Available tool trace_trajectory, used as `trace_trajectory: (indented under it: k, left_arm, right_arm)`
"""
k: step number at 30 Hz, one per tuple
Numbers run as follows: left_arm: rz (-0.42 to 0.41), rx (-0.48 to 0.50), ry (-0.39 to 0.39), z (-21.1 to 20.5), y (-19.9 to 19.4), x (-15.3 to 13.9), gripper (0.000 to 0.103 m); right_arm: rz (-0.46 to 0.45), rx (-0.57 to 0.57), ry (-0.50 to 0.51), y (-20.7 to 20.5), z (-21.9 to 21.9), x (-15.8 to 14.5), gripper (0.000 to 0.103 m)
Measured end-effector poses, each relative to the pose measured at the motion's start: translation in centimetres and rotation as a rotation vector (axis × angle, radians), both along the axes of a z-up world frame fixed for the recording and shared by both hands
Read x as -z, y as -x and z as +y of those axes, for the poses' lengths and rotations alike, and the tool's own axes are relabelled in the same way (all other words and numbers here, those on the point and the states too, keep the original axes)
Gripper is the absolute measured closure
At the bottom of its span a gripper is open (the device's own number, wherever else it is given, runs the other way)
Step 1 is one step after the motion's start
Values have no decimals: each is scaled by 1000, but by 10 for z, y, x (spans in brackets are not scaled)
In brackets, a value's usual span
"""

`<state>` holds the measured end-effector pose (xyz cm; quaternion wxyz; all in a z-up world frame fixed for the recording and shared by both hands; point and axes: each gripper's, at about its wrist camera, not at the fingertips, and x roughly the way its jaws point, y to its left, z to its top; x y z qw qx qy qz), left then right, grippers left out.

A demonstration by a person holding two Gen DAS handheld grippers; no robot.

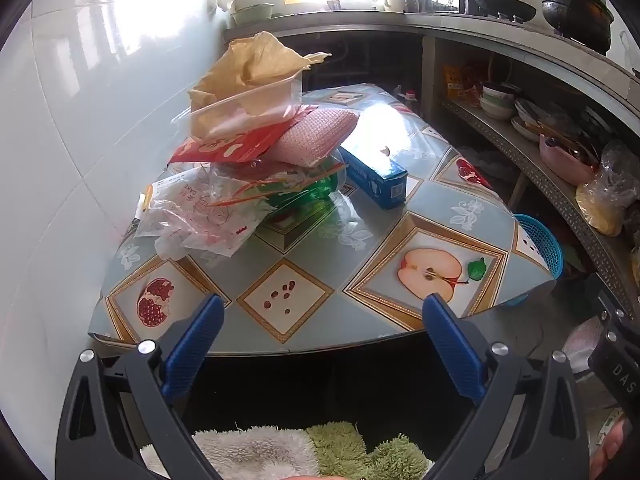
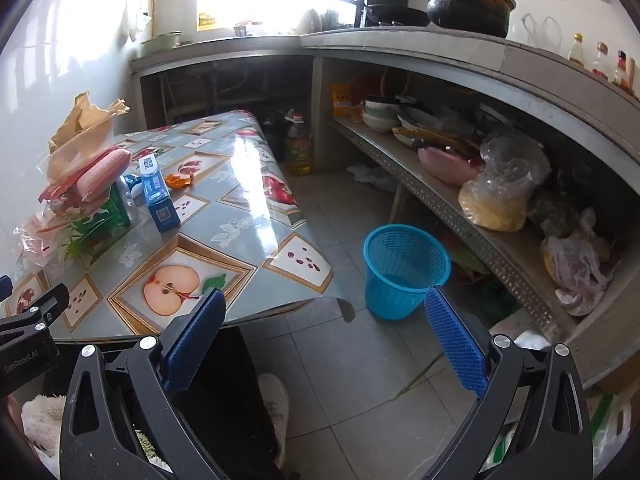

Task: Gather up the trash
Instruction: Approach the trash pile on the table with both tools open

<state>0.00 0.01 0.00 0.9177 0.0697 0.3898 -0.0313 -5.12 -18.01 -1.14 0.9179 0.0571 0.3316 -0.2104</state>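
A heap of trash (image 1: 256,152) lies at the far left of the fruit-patterned table (image 1: 312,280): a clear tray with brown paper (image 1: 248,92), a red wrapper, a pink mesh pad (image 1: 316,136), clear plastic bags (image 1: 192,216) and a green packet. A blue carton (image 1: 376,176) lies beside it. The heap (image 2: 84,184), the carton (image 2: 158,196) and an orange peel (image 2: 178,180) show in the right wrist view. My left gripper (image 1: 324,304) is open and empty over the table's near edge. My right gripper (image 2: 326,300) is open and empty, near the blue mesh bin (image 2: 404,268) on the floor.
A concrete counter (image 2: 400,44) with pots runs along the back and right. Its lower shelf (image 2: 500,248) holds bowls and filled plastic bags. An oil bottle (image 2: 298,144) stands on the tiled floor behind the table. A white wall borders the table's left side.
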Motion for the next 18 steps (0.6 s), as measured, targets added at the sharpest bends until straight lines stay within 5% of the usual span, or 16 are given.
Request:
trace_trajectory:
  k: [18]
  left_arm:
    - [24, -14, -8, 4, -5, 7, 6]
  right_arm:
    - [-9, 5, 5, -2, -2, 0, 8]
